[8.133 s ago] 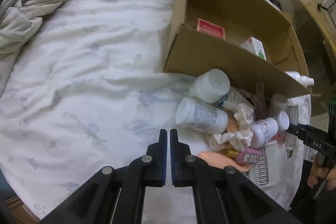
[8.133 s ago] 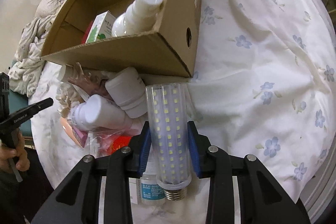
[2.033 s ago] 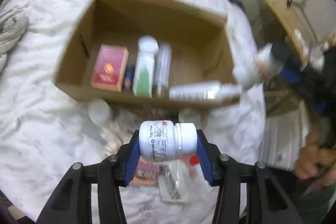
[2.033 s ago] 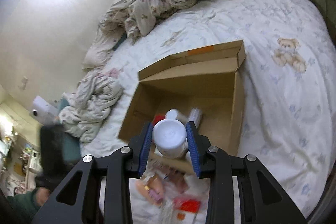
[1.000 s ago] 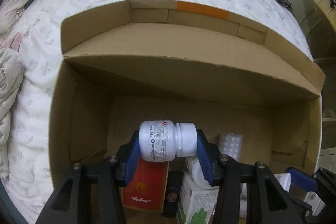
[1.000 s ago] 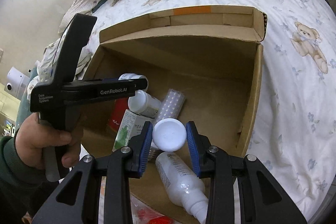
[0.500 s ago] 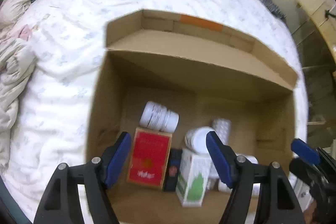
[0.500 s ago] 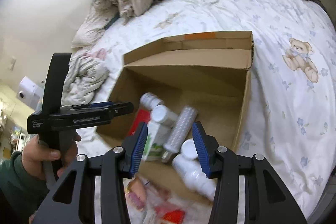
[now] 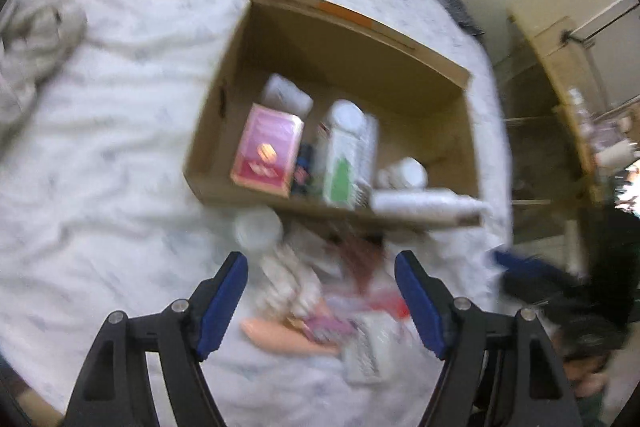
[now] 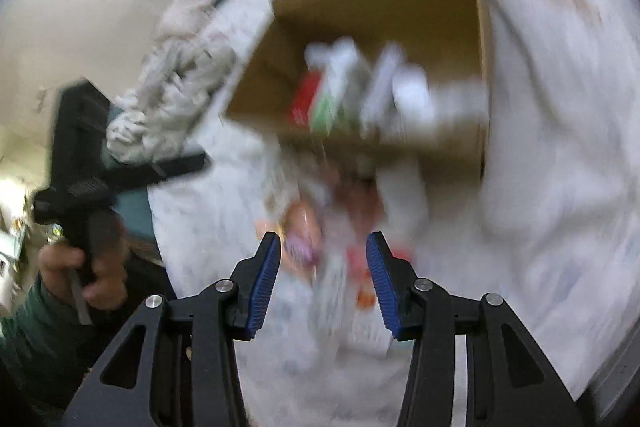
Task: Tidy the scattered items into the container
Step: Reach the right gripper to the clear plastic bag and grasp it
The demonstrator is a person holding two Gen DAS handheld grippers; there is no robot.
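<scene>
Left wrist view: the left gripper [image 9: 321, 297], jaws opening wide and empty, hangs over a blurred heap of small items [image 9: 320, 307] on the white quilted bed cover [image 9: 100, 167]. Just beyond sits the open brown cardboard box [image 9: 432, 67], holding a pink carton [image 9: 268, 151] and white bottles. A cream wall stands behind.

Right wrist view: the right gripper [image 10: 323, 277] is moderately spread, empty, above the same heap; everything is heavily blurred. A crumpled grey blanket [image 10: 172, 79] lies left of the box.

open cardboard box [image 9: 404, 223] part-filled; scattered items [image 9: 320, 299] piled just before it.
</scene>
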